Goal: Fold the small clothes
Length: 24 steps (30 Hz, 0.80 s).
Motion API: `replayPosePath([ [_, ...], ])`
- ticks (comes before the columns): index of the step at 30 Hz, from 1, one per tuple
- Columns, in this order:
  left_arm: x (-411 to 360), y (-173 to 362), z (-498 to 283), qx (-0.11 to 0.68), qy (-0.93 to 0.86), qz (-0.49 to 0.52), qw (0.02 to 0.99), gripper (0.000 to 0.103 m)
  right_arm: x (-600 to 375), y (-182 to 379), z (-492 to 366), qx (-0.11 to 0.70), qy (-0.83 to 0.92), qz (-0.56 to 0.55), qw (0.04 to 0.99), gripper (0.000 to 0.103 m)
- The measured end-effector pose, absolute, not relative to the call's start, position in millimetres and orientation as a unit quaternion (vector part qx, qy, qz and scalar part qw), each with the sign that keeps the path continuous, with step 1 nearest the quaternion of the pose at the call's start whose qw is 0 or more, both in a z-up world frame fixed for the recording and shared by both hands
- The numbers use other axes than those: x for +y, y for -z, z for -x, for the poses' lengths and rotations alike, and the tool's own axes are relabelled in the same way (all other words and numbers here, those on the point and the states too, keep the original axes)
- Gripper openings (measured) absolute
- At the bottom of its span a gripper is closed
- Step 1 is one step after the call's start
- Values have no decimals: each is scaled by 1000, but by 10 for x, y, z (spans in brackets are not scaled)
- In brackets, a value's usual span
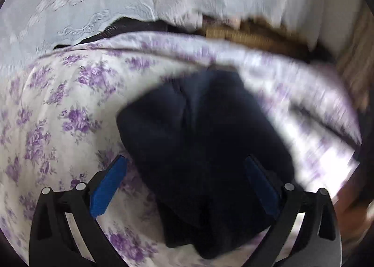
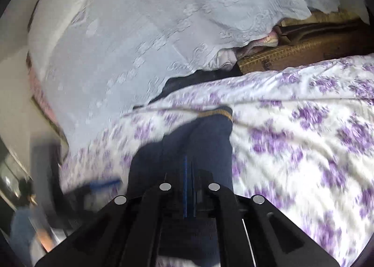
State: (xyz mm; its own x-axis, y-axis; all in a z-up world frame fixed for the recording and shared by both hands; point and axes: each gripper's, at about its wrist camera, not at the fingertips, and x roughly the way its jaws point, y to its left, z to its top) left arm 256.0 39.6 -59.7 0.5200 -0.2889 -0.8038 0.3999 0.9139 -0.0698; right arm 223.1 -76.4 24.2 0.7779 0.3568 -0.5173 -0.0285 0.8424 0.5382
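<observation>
On the left side, the left gripper (image 1: 184,173) stands wide, its two blue-padded fingers (image 1: 106,189) spread to either side of the dark navy garment (image 1: 201,140) and pinching nothing; the cloth lies between them on the floral bedsheet (image 1: 53,108), bunched into a thick, roughly rounded heap with a seam or fold running up its middle. The right gripper (image 2: 189,187) has its jaws drawn together, and the blue pads appear to grip an edge of the same navy garment (image 2: 198,140), which stretches away from it toward a tan ribbed band (image 2: 217,112) at its far end. The step in hand seems to be carrying one edge over to make a fold. To do it well, the right tool should probably keep its pinch firm and draw the fabric taut and flat, while the left closes on the matching edge so that both corners travel together and the layers land square. The garment looks soft, matte and limp, likely to sag and crease. The sheet is smooth white cotton with purple flowers. Farther back lies a pale embossed coverlet (image 2: 131,40), and at the right a woven straw-coloured case (image 2: 287,56).
</observation>
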Motion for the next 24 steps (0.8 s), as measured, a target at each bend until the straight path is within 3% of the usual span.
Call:
replayPosePath([
  [1, 370, 724, -2594, 457, 189, -79, 866, 99, -762, -247, -2332, 321, -110, -260, 904, 5],
  [4, 567, 915, -2766, 497, 227, 8, 838, 99, -618, -151, -2792, 376, -125, -232, 888, 5],
  [6, 646, 978, -2820, 507, 233, 33, 829, 99, -582, 61, -2994, 409, -108, -228, 877, 0],
  [10, 541, 943, -2704, 480, 219, -5, 850, 99, -742, 315, -3060, 417, -116, -283, 856, 0],
  [15, 630, 703, -2723, 463, 197, -10, 864, 98, -688, 8, -2606, 373, -113, -246, 888, 6],
  [18, 742, 524, -2677, 442, 218, -7, 870, 98, -557, -183, -2116, 341, -116, -170, 917, 6],
  [22, 686, 838, -2717, 479, 234, -44, 845, 99, -537, 39, -1813, 356, -106, -127, 920, 5],
  [24, 736, 967, -2779, 493, 251, 0, 833, 99, -556, 134, -1755, 344, -105, -119, 925, 4],
])
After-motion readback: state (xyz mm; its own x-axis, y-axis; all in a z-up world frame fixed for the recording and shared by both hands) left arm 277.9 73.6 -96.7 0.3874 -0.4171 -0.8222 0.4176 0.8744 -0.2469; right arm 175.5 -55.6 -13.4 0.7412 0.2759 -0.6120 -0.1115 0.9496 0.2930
